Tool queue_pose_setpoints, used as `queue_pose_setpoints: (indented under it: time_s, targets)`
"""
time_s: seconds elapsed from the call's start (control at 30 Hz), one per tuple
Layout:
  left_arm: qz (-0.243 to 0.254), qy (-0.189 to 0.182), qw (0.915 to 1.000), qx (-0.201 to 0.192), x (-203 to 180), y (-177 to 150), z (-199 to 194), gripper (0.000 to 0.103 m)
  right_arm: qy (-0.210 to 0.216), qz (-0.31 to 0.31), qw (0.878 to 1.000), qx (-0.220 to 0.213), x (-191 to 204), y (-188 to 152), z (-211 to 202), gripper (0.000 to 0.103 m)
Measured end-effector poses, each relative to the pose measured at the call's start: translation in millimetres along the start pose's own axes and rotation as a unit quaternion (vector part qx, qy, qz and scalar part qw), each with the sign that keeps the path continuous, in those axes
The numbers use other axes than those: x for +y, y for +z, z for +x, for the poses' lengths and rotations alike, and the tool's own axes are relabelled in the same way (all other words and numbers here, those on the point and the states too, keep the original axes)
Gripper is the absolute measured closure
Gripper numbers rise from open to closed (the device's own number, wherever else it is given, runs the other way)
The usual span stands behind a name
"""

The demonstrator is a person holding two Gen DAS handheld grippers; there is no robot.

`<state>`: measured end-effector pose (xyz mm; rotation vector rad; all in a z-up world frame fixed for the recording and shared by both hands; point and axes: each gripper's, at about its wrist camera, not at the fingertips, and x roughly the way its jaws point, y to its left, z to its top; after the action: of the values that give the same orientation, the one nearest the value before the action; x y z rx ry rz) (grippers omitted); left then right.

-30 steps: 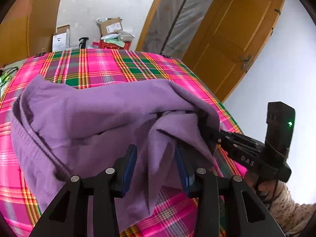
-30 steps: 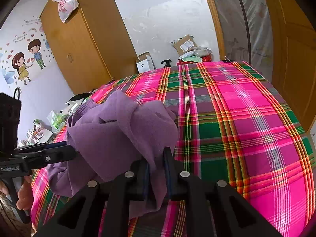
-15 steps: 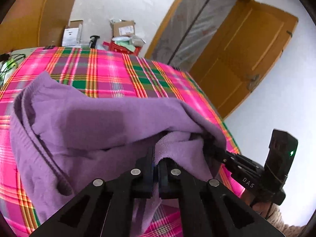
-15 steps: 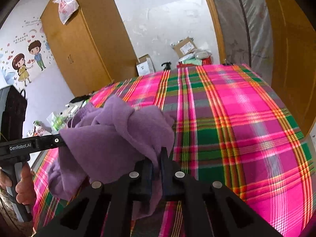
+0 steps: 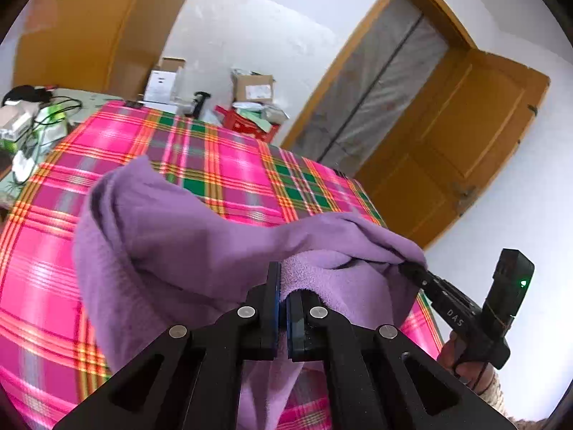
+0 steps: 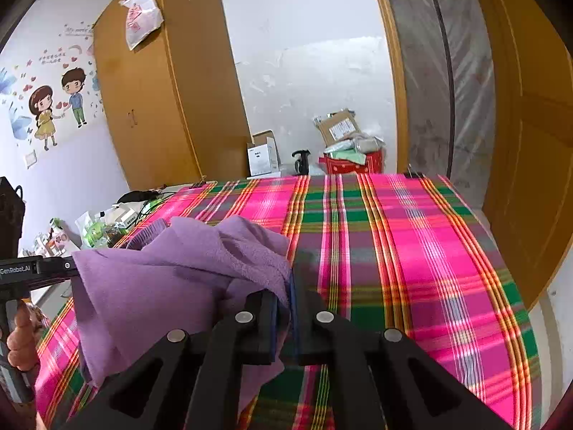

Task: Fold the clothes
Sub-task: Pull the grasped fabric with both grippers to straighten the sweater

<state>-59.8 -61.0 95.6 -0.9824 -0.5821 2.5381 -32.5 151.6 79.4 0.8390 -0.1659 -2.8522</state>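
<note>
Room: white walls, plaster patchy on the far one; cartoon couple wall sticker (image 6: 59,107) on the wall to my left.
Doorway: orange-brown frame, plastic sheeting (image 5: 376,89) hanging across it; open wooden door (image 5: 462,143) just beside it on the right.
Wardrobe: tall orange-brown wardrobe (image 6: 161,100) against the far wall, white plastic bag (image 6: 141,14) on its top corner.
Surface: table under a pink, green and yellow plaid cloth (image 6: 412,251), takes up most of both views, clipped at the far edge.
Floor clutter: cardboard boxes (image 5: 252,86), a white box, a red crate (image 6: 352,165) stuffed with packets, all beyond the far table edge by the wall.
Side clutter: cables, small packets and green bits on a lower surface off the table's left side, too blurred to name.
Garment: purple fleece garment (image 5: 186,243) bunched on the near-left part of the table, lifted off the cloth at its near edge, ribbed hem toward the left side.
Left gripper: my left gripper (image 5: 283,297) is clamped on a fold of the garment's near edge, pads pressed together with fleece between.
Right gripper: my right gripper (image 6: 284,308) pinches another bit of the same edge, jaws closed on fabric; in the left view it sits at the garment's right end.
Hands: my right hand (image 5: 465,365) wraps its handle; fingers of the left show low at the edge of the right view.
</note>
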Motion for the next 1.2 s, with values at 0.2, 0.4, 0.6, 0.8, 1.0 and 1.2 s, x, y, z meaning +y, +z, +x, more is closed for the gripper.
queue_pose_setpoints:
  time_s: [0.2, 0.4, 0.6, 0.8, 1.0, 1.2]
  targets:
    - [-0.013, 0.009, 0.9997, -0.017, 11, 4, -11, 0.101, -0.004, -0.021, 1.0, -0.017, 10, 14, 4, 0.097]
    - [-0.019, -0.004, 0.9991, -0.038, 12, 11, -28, 0.101, -0.004, -0.034, 0.999, -0.039, 17, 29, 1, 0.097]
    - [0.005, -0.019, 0.997, -0.076, -3, 15, -57, 0.101, -0.011, -0.055, 0.994, -0.091, 30, 52, -18, 0.097]
    - [-0.012, -0.011, 0.9973, -0.071, 7, 10, -61, 0.101, -0.017, -0.075, 0.993, -0.086, 42, 51, -17, 0.097]
    - [-0.023, 0.001, 0.9974, -0.068, 19, 2, -65, 0.101, -0.016, -0.04, 0.998, -0.047, 24, 49, 7, 0.097]
    - [-0.027, 0.009, 0.9981, -0.054, 27, 1, -57, 0.103, -0.017, -0.006, 1.0, -0.01, 5, 39, 33, 0.097]
